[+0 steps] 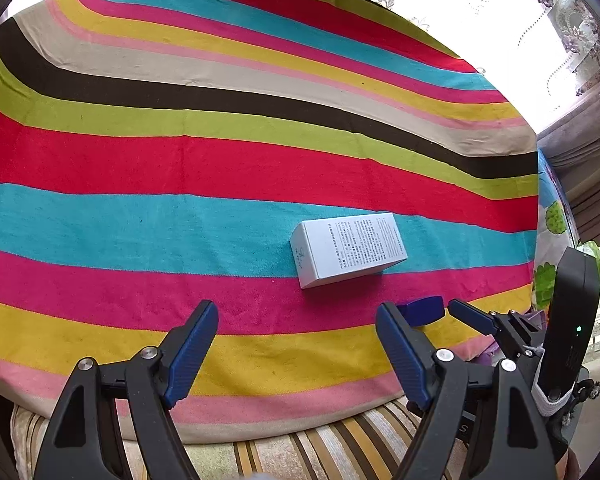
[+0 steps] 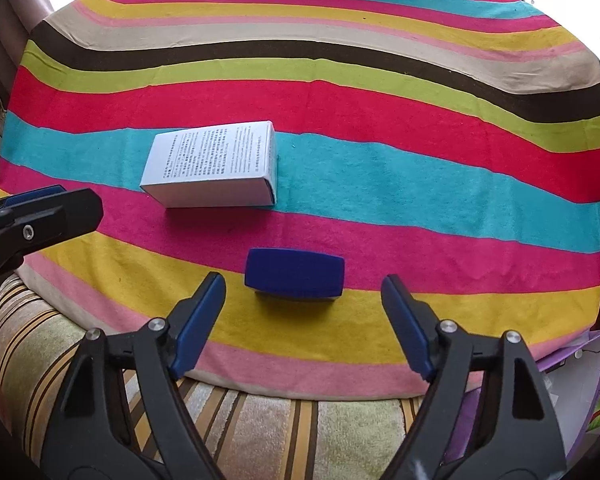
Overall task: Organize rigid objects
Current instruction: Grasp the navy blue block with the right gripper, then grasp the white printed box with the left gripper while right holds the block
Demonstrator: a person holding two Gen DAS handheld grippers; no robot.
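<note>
A white printed carton lies flat on the striped towel, just ahead of my left gripper, which is open and empty. The carton also shows in the right wrist view, ahead and to the left. A dark blue block lies on the towel right in front of my right gripper, which is open and empty, short of the block. The block's end shows behind my left gripper's right finger. The right gripper shows in the left wrist view, the left gripper in the right wrist view.
The towel covers a raised surface over a striped cushion. A cartoon-print cloth lies to the right, with lace curtains and a window behind. A purple-and-white item sits at the right edge.
</note>
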